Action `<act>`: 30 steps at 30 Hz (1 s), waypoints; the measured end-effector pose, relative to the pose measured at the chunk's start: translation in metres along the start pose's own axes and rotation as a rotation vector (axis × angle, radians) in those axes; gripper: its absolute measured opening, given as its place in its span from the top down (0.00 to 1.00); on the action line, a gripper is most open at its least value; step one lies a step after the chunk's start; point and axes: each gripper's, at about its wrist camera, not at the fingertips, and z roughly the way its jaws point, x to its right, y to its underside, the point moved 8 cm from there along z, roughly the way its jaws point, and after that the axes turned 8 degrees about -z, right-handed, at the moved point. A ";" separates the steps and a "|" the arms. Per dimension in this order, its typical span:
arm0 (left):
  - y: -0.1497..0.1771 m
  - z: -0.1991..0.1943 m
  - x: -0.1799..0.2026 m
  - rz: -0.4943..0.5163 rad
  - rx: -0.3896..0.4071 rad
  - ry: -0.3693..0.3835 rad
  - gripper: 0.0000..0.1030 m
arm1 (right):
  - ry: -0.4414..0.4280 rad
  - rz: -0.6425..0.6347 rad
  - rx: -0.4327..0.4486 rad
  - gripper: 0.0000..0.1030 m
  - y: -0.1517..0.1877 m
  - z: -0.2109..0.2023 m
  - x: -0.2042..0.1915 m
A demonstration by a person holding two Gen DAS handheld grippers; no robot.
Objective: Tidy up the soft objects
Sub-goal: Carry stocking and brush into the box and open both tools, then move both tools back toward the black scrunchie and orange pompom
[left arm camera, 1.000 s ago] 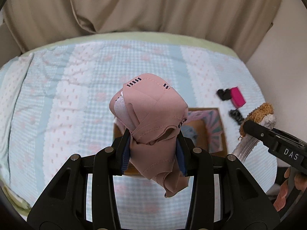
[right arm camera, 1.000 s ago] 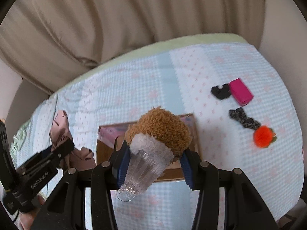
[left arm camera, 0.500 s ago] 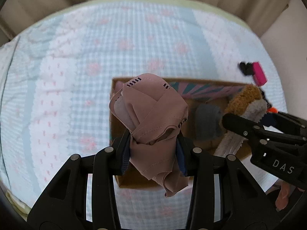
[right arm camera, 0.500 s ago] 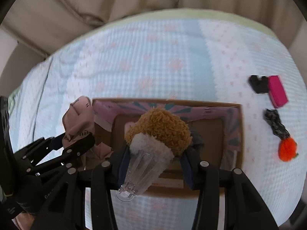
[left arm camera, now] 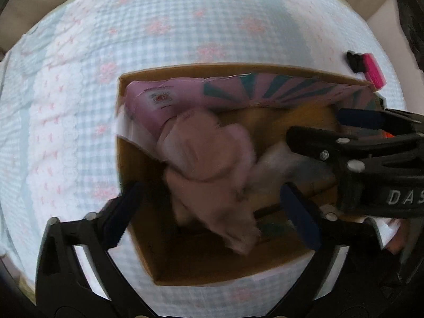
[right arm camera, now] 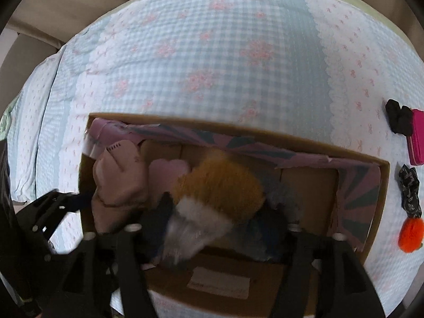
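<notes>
A cardboard box (left arm camera: 185, 267) with a pink patterned lining sits on the checked bedspread; it also shows in the right wrist view (right arm camera: 376, 212). My left gripper (left arm camera: 212, 206) is open over the box, and the pink fabric garment (left arm camera: 209, 169) falls blurred between its spread fingers. In the right wrist view the garment (right arm camera: 119, 180) lies at the box's left end. My right gripper (right arm camera: 220, 228) is open over the box, and the brown and white plush toy (right arm camera: 220, 190) drops blurred from it.
On the bedspread right of the box lie a black item (right arm camera: 397, 116), a magenta case (right arm camera: 417, 137), a dark patterned scrunchie (right arm camera: 409, 188) and an orange pompom (right arm camera: 410, 234). A beige curtain (right arm camera: 66, 5) hangs behind the bed. A pink soft item (right arm camera: 169, 169) lies inside the box.
Both grippers moved down over the box and opened. The pink garment and the plush toy left the fingers and are falling into the box.
</notes>
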 end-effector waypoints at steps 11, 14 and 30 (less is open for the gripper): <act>0.012 -0.019 0.008 0.004 0.030 -0.023 0.00 | -0.015 0.083 0.057 0.00 0.007 -0.017 0.021; 0.016 -0.031 0.004 -0.003 0.048 -0.023 0.00 | -0.010 0.080 0.074 0.00 0.010 -0.026 0.018; 0.048 -0.128 0.009 -0.018 0.192 -0.003 0.00 | 0.058 0.031 0.246 0.00 0.043 -0.122 -0.013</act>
